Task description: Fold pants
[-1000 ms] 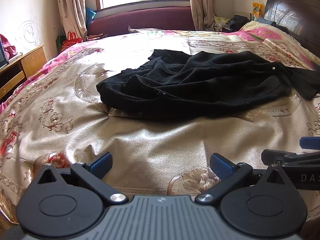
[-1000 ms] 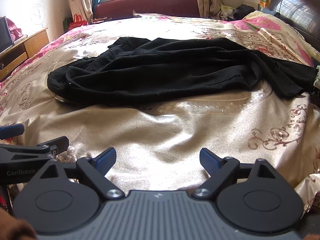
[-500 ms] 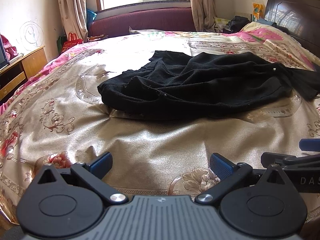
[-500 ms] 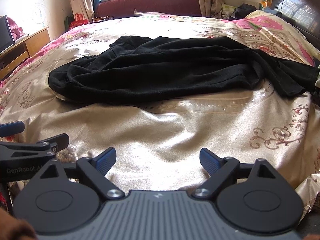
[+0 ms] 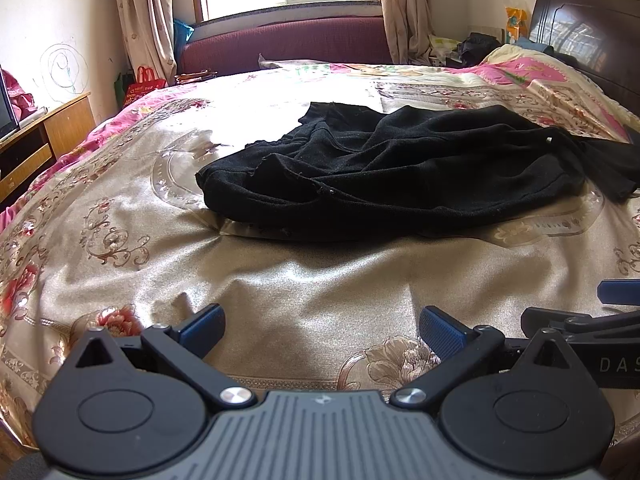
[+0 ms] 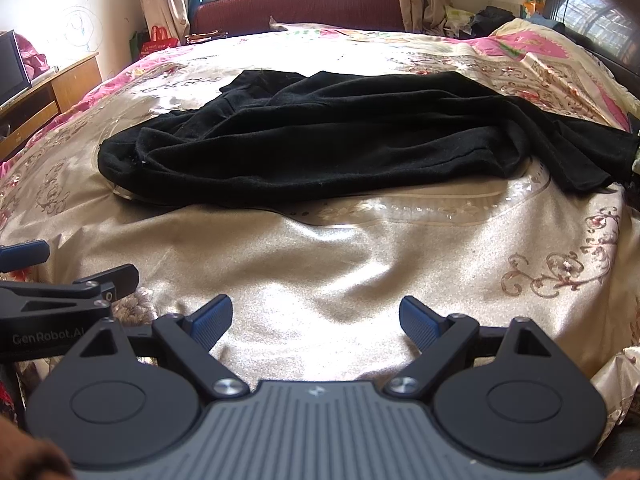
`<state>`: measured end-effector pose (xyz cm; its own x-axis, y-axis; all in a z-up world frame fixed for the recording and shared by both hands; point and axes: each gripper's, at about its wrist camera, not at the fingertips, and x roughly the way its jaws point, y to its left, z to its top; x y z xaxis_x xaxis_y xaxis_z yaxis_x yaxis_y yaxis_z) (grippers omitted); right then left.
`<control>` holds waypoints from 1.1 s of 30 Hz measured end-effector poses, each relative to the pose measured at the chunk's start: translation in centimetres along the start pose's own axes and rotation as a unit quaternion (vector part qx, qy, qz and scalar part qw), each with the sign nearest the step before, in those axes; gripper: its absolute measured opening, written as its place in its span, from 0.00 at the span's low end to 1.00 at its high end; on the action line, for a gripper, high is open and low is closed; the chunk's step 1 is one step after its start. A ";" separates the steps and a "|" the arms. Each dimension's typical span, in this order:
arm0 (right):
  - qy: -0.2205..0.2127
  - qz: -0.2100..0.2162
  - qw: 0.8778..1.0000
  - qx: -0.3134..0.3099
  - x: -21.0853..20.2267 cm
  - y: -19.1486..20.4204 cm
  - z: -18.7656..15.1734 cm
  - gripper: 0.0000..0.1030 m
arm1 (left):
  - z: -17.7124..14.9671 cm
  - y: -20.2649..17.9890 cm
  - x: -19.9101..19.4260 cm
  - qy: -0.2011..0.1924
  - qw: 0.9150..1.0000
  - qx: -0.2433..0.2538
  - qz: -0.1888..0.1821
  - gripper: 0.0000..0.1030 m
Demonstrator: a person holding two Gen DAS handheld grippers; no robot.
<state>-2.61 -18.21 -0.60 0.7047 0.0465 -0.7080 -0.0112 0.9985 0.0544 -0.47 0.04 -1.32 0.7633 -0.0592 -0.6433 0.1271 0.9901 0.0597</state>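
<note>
Bed [image 5: 280, 288] with a shiny gold flowered cover fills both views. Black pants [image 5: 400, 176] lie crumpled in a loose heap mid-bed, stretched side to side, 1 end trailing off toward the headboard side, nothing folded yet. Both tools sit low at the near edge of the bed, well apart from the pants, side by side. Left gripper [image 5: 320, 326]: jaws spread, empty. Right gripper [image 6: 316, 318]: jaws spread, empty. Step looks like the approach before the first grab, task barely begun. Next move likely calls for reaching forward to 2 spots on the near edge, pinching cloth, then pulling the heap flat before any fold.
</note>
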 end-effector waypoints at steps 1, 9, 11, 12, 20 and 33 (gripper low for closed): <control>0.000 0.000 1.000 0.000 0.0 0.0 0.0 0.87 | 0.0 0.0 0.0 0.000 1.000 0.000 0.000 1.00; -0.011 0.016 1.000 -0.008 -0.2 0.2 1.2 0.87 | 1.4 0.9 -0.1 -0.027 1.000 0.007 -0.007 1.00; -0.024 0.023 0.999 -0.017 -0.3 0.5 2.0 0.87 | 2.1 1.7 0.2 -0.040 0.999 0.012 0.001 1.00; -0.030 0.026 0.999 -0.022 -0.2 0.7 2.4 0.87 | 2.5 2.1 0.4 -0.044 0.999 0.013 0.004 1.00; -0.042 0.051 0.992 -0.108 2.9 3.4 5.9 0.87 | 7.2 6.7 4.8 -0.065 0.997 0.035 0.004 1.00; -0.021 0.102 0.967 -0.231 8.7 9.4 8.0 0.81 | 9.7 10.1 12.5 -0.020 0.991 0.109 -0.078 1.00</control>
<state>9.07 -8.68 -0.65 0.6822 0.2516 -0.6865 -0.4617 0.8762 -0.1378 16.54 8.04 -1.34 0.7471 -0.2189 -0.6277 0.3757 0.9180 0.1270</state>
